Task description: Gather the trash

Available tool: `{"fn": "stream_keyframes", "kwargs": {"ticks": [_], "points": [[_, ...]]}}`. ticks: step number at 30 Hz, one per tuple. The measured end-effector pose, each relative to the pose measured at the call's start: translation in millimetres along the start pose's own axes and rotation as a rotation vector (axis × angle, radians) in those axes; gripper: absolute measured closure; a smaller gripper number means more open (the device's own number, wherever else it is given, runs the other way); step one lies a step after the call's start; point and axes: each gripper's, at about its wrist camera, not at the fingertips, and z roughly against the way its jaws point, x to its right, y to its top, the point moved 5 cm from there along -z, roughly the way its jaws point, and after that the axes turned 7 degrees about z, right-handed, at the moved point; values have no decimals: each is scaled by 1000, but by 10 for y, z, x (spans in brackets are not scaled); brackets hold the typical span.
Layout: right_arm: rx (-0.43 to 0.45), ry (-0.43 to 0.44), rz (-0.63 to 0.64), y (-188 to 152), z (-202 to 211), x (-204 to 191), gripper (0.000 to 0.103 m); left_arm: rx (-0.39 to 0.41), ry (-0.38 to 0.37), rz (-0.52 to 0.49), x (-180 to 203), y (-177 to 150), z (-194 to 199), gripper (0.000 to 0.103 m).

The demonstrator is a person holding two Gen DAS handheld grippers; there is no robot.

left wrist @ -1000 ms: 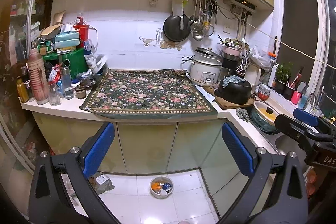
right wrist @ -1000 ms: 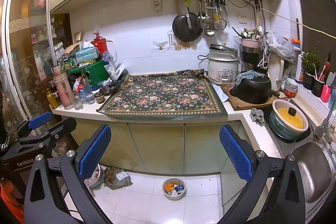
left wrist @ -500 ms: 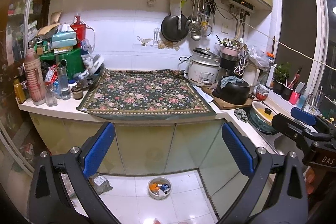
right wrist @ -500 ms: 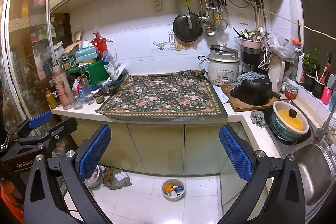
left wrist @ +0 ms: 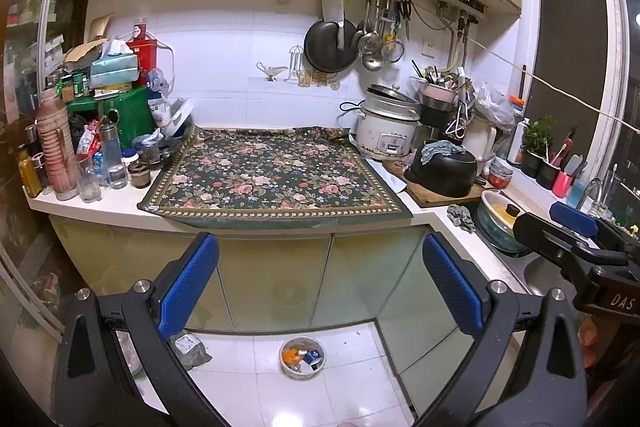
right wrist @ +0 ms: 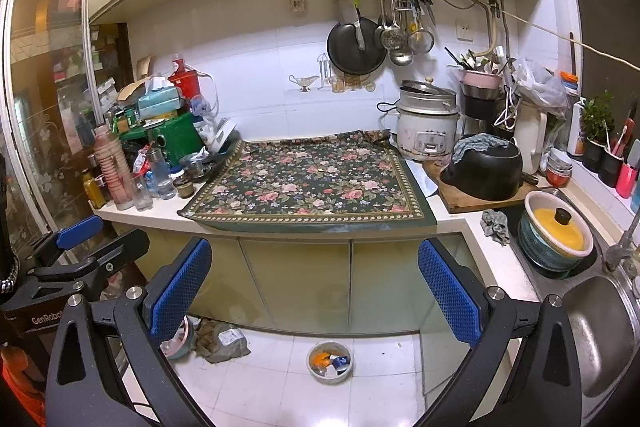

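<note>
Walls: white glossy tiles (left wrist: 224, 67), 12 o'clock
Floor: pale tiles (right wrist: 272, 387), 6 o'clock
Cabinets: yellow-green doors (left wrist: 276, 279)
Window: dark pane (left wrist: 568, 27), 2 o'clock

Both wrist views face the counter (left wrist: 100, 201) from well back, sharing the floral cloth (right wrist: 312, 183)

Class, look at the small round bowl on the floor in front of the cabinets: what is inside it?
The bowl holds scraps: an orange piece, a dark blue bit and some white pieces. What they are is too small to tell, and anything beneath them is covered.
</note>
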Motion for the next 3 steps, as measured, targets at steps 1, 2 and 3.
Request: {"fn": "stream_keyframes", "kwargs": {"ticks": [1, 2, 3], "points": [[-3, 4, 1, 2, -36, 9, 0, -2, 1, -1, 2, 13, -41, 1], [-6, 8, 1, 9, -81, 29, 0, -5, 3, -1, 8, 24, -81, 1], [-7, 11, 1, 22, -115, 50, 0, -7, 6, -3, 7, 41, -123, 1]]}}
